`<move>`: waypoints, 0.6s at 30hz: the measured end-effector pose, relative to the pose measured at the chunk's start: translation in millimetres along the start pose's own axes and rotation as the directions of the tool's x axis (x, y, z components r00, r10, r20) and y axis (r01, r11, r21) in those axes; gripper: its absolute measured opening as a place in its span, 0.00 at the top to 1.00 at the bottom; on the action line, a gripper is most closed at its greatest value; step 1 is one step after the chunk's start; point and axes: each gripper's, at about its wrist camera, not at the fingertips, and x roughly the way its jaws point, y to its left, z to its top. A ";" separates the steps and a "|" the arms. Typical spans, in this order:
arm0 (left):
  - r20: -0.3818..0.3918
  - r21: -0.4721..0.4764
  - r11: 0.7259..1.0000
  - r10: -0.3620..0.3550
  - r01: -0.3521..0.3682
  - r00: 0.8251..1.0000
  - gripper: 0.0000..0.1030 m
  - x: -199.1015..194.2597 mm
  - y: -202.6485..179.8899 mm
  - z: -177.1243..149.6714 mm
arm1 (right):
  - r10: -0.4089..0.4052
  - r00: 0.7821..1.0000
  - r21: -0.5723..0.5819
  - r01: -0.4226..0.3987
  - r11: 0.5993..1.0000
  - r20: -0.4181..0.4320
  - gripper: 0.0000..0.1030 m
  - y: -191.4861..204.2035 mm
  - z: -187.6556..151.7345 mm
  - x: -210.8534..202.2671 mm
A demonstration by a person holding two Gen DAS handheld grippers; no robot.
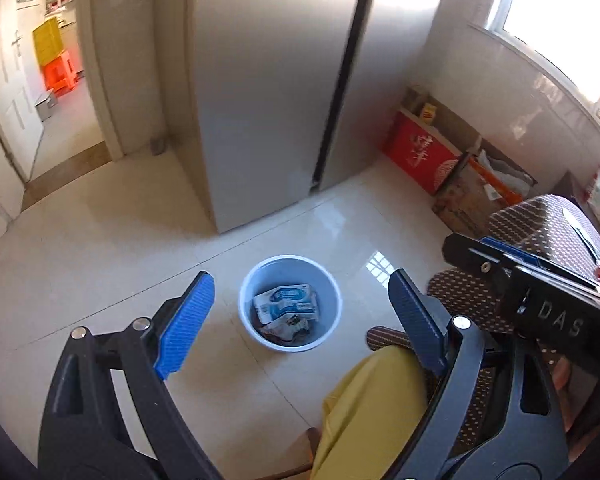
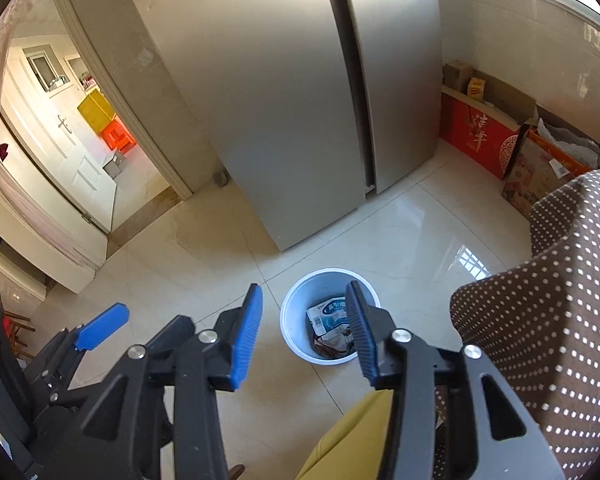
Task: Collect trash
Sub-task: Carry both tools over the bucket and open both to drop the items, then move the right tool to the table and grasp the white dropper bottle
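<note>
A pale blue round bin (image 1: 249, 300) stands on the tiled floor, below and ahead of both grippers. Inside it lie a blue-and-white wrapper (image 1: 286, 304) and some brown scraps (image 1: 288, 334). My left gripper (image 1: 302, 276) hovers above the bin, open, with nothing between its blue pads. The right wrist view shows the same bin (image 2: 294, 320) and wrapper (image 2: 331, 314). My right gripper (image 2: 305, 286) is also open and empty above it. A blue finger (image 2: 100, 330) belonging to the left gripper shows at the lower left of that view.
A tall grey fridge (image 1: 280, 100) stands just behind the bin. A red box (image 1: 420, 152) and cardboard boxes (image 2: 540, 172) line the right wall. A brown dotted chair cover (image 2: 560, 320) and yellow cloth (image 1: 372, 408) are close on the right. A doorway (image 1: 60, 80) opens at the left.
</note>
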 end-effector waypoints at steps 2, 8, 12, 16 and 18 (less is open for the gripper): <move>0.006 0.023 1.000 -0.016 0.016 1.000 0.15 -0.7 -11.2 -0.1 | -0.007 1.000 0.012 0.007 1.000 0.015 0.58 -7.2 -2.6 -9.5; 0.008 0.099 0.993 -0.065 0.063 0.998 0.15 -2.3 -53.6 0.4 | -0.064 0.995 0.075 0.059 0.995 0.075 0.58 -38.4 -14.4 -43.3; 0.011 0.161 0.982 -0.100 0.097 0.995 0.15 -5.1 -89.6 -0.4 | -0.120 0.986 0.130 0.105 0.986 0.117 0.58 -69.9 -23.6 -70.6; 0.006 0.221 0.965 -0.143 0.138 0.990 0.15 -8.1 -122.5 -3.8 | -0.182 0.970 0.205 0.148 0.968 0.160 0.58 -108.6 -35.6 -102.1; 0.001 0.256 0.953 -0.166 0.160 0.986 0.15 -9.1 -142.6 -5.8 | -0.217 0.961 0.240 0.173 0.955 0.170 0.58 -126.1 -42.4 -114.9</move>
